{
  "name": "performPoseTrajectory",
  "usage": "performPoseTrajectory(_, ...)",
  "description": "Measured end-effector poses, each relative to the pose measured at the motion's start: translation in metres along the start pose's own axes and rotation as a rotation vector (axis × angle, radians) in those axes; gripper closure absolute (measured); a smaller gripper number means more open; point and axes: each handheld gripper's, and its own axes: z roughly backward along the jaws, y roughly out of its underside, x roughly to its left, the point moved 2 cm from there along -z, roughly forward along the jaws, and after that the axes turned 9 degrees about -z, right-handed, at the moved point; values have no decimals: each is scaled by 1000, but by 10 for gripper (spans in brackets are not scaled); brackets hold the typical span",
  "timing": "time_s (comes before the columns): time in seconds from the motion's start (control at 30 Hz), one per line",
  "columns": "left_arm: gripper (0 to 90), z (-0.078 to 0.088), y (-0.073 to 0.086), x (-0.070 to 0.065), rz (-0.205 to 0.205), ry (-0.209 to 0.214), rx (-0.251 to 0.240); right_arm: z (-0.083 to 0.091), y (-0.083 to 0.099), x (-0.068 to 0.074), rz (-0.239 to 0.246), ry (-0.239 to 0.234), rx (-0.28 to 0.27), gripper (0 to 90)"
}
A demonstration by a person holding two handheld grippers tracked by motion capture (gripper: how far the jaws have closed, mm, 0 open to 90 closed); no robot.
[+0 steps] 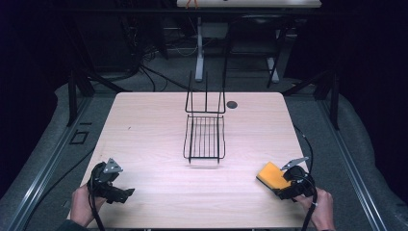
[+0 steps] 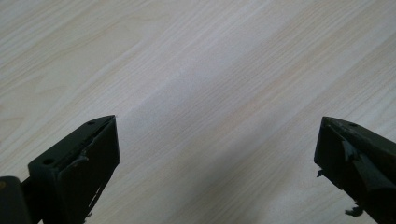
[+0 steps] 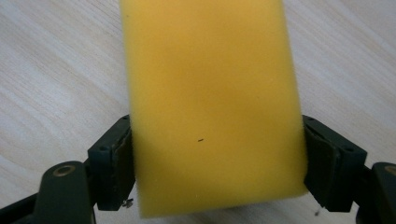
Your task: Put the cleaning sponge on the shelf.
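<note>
While the person's hands rested at the near edge of the wooden table [image 1: 144, 125], the right gripper [image 1: 284, 185] at about four o'clock pinched a yellow sponge [image 1: 271, 173], its jaws pressed against the sponge's two long sides. At eight o'clock the left gripper [image 1: 118, 192] held nothing, jaws spread wide above bare wood. A black wire rack [image 1: 205, 137] stood at the table's centre, toward twelve o'clock.

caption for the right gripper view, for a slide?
Right gripper clamps a yellow sponge between its black jaws above the wooden table.
</note>
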Motion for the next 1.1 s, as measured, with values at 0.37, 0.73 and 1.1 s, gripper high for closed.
performPoseTrajectory(0.37, 6, -1, -1, -1, -15, 6, 3, 18, -6, 4, -2, -11, -55, 223)
performPoseTrajectory(0.73, 11, -3, -1, -3, -26, 5, 20, 38, -18, 19, 35, -10, -87, 224)
performPoseTrajectory(1.1, 13, -3, -1, -3, -24, 7, 16, 55, -29, 32, 61, -8, -122, 225)
